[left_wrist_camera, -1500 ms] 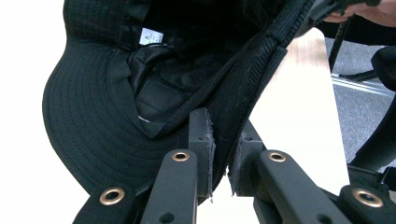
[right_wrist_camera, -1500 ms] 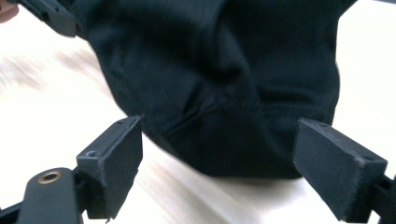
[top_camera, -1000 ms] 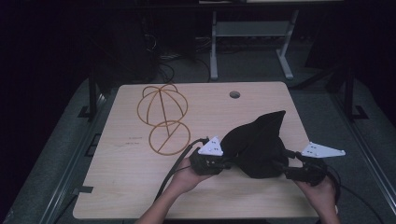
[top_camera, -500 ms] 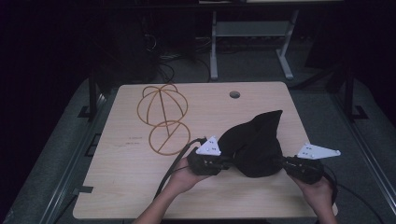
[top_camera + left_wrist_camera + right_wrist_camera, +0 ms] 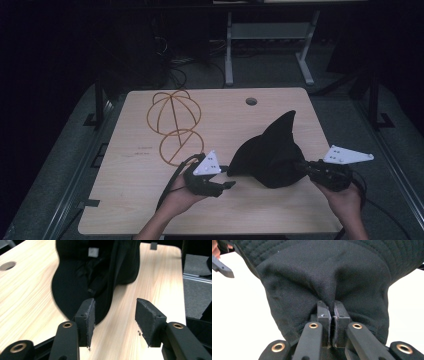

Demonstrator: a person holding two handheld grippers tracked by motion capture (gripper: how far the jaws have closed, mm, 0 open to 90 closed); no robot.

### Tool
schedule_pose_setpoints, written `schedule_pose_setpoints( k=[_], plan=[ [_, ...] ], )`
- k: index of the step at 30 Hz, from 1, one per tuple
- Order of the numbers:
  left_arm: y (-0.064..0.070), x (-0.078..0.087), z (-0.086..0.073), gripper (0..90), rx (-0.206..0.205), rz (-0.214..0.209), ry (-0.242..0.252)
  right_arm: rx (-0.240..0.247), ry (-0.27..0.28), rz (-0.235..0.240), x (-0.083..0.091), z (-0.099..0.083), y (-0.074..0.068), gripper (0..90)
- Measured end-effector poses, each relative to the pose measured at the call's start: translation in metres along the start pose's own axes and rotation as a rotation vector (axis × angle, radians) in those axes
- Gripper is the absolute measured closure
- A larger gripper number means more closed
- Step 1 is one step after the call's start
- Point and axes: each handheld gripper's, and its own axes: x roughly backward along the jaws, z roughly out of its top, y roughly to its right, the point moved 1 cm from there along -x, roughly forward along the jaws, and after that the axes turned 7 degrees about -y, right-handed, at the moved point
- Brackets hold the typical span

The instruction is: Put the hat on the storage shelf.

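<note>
high view overhead, gripper views close

A wooden table (image 5: pixel 125 200) with a pale grain top takes up the middle of the high view. Near its far edge, at about one o'clock from the centre, a small round hole (image 5: pixel 251 101) is cut through the top. At about eleven o'clock a wire frame (image 5: pixel 172 122) of thin tan hoops stands on the wood. Beyond the far edge, at twelve o'clock, a grey metal stand (image 5: pixel 267 40) rises from the dark floor.
</note>
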Motion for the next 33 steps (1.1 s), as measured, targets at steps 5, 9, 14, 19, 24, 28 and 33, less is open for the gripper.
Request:
schedule_pose_setpoints(
  k=[5,9,14,19,24,28,33],
  plan=[
    [-0.002,0.015,-0.019,46.9,0.035,0.033,0.018,-0.002,0.019,-0.007,0.006,0.016,0.002,86.3],
    [-0.002,0.02,-0.029,46.9,0.036,0.046,0.004,0.001,0.026,-0.007,0.009,0.023,0.002,86.3],
    [-0.002,0.026,-0.047,44.9,0.061,0.065,0.011,0.008,0.047,0.001,0.017,0.041,0.001,86.3],
    [-0.001,0.028,-0.053,43.1,0.063,0.068,0.021,0.02,0.047,0.016,0.02,0.059,-0.001,86.3],
    [0.003,0.025,-0.059,42.8,0.05,0.078,0.022,0.042,0.05,0.024,0.021,0.074,-0.005,86.3],
    [0.007,0.021,-0.063,41.5,0.03,0.085,-0.004,0.053,0.058,0.04,0.02,0.086,-0.008,86.3],
    [0.006,0.021,-0.064,39.8,0.031,0.079,0.003,0.047,0.075,0.069,0.019,0.1,-0.008,86.3]
  ],
)
